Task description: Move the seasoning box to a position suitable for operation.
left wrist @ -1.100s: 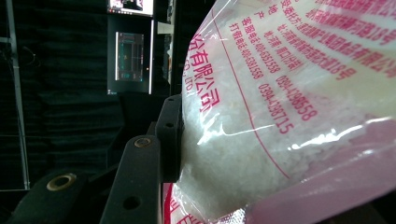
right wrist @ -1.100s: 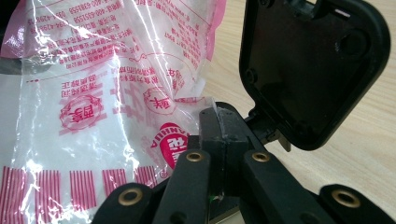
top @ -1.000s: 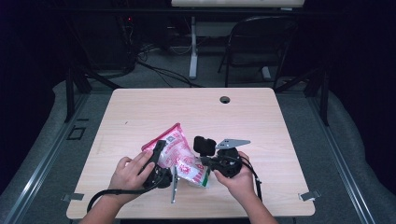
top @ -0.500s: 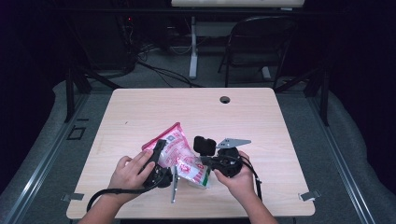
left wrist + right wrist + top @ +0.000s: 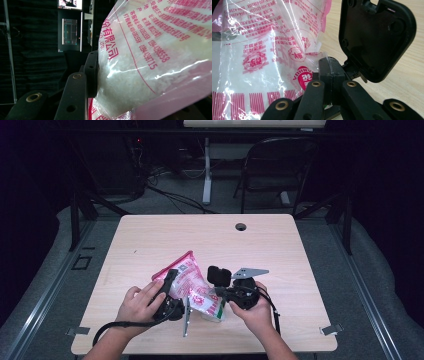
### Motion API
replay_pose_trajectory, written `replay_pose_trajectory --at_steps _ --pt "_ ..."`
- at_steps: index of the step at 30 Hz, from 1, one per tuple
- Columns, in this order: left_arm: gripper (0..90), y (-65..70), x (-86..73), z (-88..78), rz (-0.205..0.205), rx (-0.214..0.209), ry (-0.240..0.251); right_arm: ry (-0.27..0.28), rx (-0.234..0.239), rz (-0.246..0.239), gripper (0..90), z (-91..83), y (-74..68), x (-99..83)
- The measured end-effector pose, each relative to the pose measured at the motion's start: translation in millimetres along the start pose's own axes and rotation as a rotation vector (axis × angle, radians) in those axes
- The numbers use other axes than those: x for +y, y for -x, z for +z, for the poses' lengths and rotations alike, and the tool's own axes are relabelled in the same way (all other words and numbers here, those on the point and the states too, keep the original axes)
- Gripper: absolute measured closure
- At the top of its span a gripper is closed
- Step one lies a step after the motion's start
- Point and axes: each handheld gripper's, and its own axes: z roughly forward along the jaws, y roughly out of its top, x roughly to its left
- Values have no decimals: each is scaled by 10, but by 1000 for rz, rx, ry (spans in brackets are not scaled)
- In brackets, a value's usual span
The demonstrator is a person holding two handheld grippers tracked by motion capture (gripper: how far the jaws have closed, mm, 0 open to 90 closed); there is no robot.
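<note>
Dark room all around, with a folding chair point(image 5: 280, 175) and some cables on the floor behind a pale wooden counter point(image 5: 150, 240) that's bare apart from the work going on at its near edge. That work is a pink-and-clear plastic bag of rice point(image 5: 192, 287), held up off the wood between two hand-held grippers.

The left gripper point(image 5: 170, 292) has its jaws partway closed around the fat, full part of the bag. The right gripper point(image 5: 220, 290) has its jaws pinched right together on a thin flap of film at the bag's edge.

Handling-wise, I'd guess this thing is a pain: floppy, slick film, and loose grains that shift and sag whichever way you tip it. It looks fairly heavy for its size too. Grabbing the bulk gives support, while the flat seam gives a firm pinch, so one on each seems sensible. Squeeze the film too hard and it could tear.

From the high view you get the overall layout and both hands. The left gripper view gets you the grains packed against the plastic point(image 5: 150, 75), and the right gripper view gets you the film caught at the closed tips point(image 5: 325, 61).
</note>
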Motion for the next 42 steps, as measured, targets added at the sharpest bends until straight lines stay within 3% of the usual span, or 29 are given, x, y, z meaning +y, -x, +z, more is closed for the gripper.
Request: replay_pose_trajectory --at_steps 42 --pt "659 -36 19 -26 23 29 8 9 -2 -3 900 2 -1 14"
